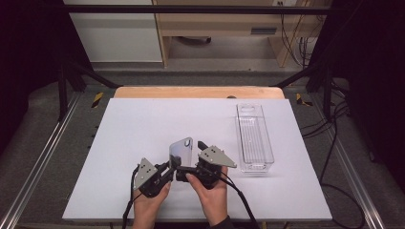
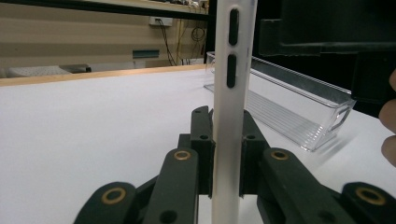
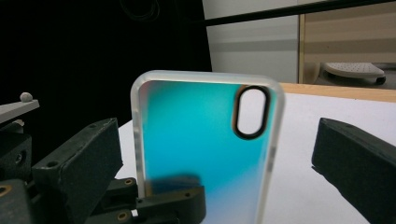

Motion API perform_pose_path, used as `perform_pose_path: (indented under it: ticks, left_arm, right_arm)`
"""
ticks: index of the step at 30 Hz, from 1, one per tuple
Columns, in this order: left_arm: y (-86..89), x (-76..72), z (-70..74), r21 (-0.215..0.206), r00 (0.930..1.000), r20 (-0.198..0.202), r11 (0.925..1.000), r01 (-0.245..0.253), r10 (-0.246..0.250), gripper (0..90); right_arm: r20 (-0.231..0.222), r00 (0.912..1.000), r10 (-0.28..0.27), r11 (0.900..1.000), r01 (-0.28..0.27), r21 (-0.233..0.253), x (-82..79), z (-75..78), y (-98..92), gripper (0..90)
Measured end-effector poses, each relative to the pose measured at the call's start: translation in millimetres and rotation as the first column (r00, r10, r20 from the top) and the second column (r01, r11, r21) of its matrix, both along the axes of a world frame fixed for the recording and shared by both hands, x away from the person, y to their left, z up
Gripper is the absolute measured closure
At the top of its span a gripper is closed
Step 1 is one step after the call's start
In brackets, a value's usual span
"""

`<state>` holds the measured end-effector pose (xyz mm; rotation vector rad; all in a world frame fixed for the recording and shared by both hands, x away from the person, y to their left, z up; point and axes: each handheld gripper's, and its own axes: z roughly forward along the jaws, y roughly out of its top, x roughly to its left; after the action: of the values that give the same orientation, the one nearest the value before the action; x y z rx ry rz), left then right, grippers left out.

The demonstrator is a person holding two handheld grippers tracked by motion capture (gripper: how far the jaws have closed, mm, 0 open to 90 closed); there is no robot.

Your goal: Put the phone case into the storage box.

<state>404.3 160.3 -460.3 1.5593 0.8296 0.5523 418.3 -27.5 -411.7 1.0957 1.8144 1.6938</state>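
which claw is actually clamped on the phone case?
The left claw: its jaws pinch the lower edge of the phone case, holding it upright. The right claw stands open, its jaws wide to either side of the case, not touching it.

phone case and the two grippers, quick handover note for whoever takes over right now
Left gripper: shut on the lower edge of the phone case, holding it upright above the white table.
Right gripper: open, jaws either side of the case, not clamped.
Clear plastic bin: on the table to the right, nothing inside.
Done: case lifted.
Left: probably hand over to the right gripper and place the case in the bin.
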Motion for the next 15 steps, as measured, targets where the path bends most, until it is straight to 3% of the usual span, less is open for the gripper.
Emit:
perform_pose_path:
  ticks: [15]
  left_arm:
    - [-6.9,-4.4,1.1,0.029,0.9997,0.021,0.9995,0.013,-0.014,80.4]
  right_arm:
    - [0.004,0.9993,-0.037,0.999,0.037,0.011,-0.1,-2.2,2.9,2.4]
